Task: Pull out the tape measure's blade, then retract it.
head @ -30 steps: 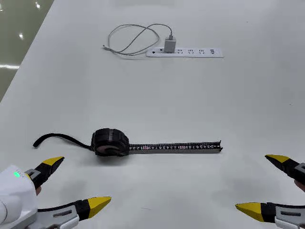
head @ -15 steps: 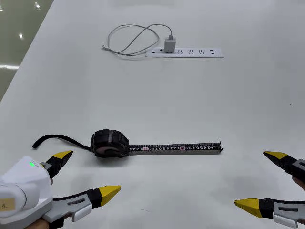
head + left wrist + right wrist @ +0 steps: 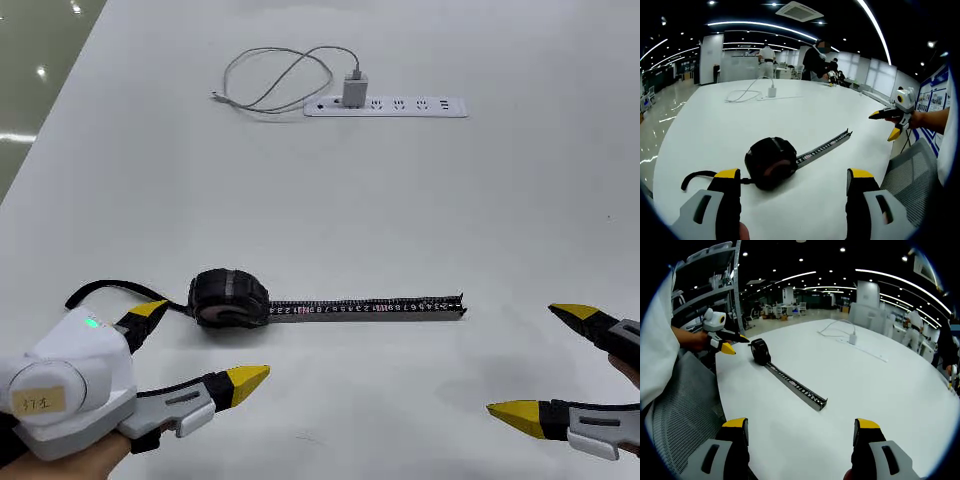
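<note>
Brought left gripper (image 3: 205, 342) forward, now just beside tape (image 3: 229, 298), jaws spread, empty. Kept right gripper (image 3: 530, 360) back, spread too; blade (image 3: 370, 306) left extended.

The tape measure (image 3: 229, 298) sits on the white tabletop (image 3: 400, 200). It has a round black case with a reddish-brown side face turned toward the person. Its blade (image 3: 365, 307) is pulled out and lies flat and straight to the right of the case, dark with pale printed numbers, ending in a small upturned hook (image 3: 462, 304). A black wrist strap (image 3: 110, 290) curls away from the case's left side.
</note>
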A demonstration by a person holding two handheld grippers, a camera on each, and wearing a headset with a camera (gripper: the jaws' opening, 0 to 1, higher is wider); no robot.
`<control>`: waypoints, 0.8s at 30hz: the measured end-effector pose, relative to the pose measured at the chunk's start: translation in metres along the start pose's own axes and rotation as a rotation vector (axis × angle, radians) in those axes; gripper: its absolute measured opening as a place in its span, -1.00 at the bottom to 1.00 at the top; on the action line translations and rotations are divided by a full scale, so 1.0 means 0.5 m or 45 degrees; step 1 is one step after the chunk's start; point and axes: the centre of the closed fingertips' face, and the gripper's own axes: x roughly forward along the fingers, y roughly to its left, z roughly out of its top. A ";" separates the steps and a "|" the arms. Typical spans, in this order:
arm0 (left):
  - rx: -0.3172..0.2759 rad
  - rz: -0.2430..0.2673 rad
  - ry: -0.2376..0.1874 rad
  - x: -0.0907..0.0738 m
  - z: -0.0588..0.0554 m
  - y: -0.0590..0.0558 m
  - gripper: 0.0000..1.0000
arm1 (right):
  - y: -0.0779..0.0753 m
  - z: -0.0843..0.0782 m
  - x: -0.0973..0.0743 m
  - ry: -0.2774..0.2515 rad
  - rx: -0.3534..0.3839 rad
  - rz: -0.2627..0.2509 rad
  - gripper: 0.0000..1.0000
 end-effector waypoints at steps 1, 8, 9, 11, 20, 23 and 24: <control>0.000 -0.004 -0.001 0.005 0.000 -0.001 0.69 | -0.001 0.000 0.000 0.001 0.000 -0.001 0.70; -0.020 -0.011 -0.010 0.026 0.005 -0.001 0.69 | -0.008 0.002 0.000 -0.004 -0.003 -0.002 0.70; -0.009 -0.013 -0.008 0.029 0.006 -0.003 0.68 | -0.008 0.003 0.000 -0.006 -0.003 -0.003 0.70; -0.022 -0.016 -0.011 0.033 0.006 -0.002 0.68 | -0.009 0.005 0.000 -0.009 0.000 -0.004 0.70; -0.037 0.007 -0.012 0.046 0.001 -0.001 0.68 | -0.009 0.006 0.005 -0.006 -0.002 0.007 0.69; -0.070 0.020 -0.027 0.046 0.004 0.006 0.66 | -0.011 0.007 0.006 -0.005 -0.003 0.007 0.69; -0.075 0.021 -0.033 0.047 0.005 0.005 0.67 | -0.011 0.008 0.007 -0.005 -0.005 0.007 0.68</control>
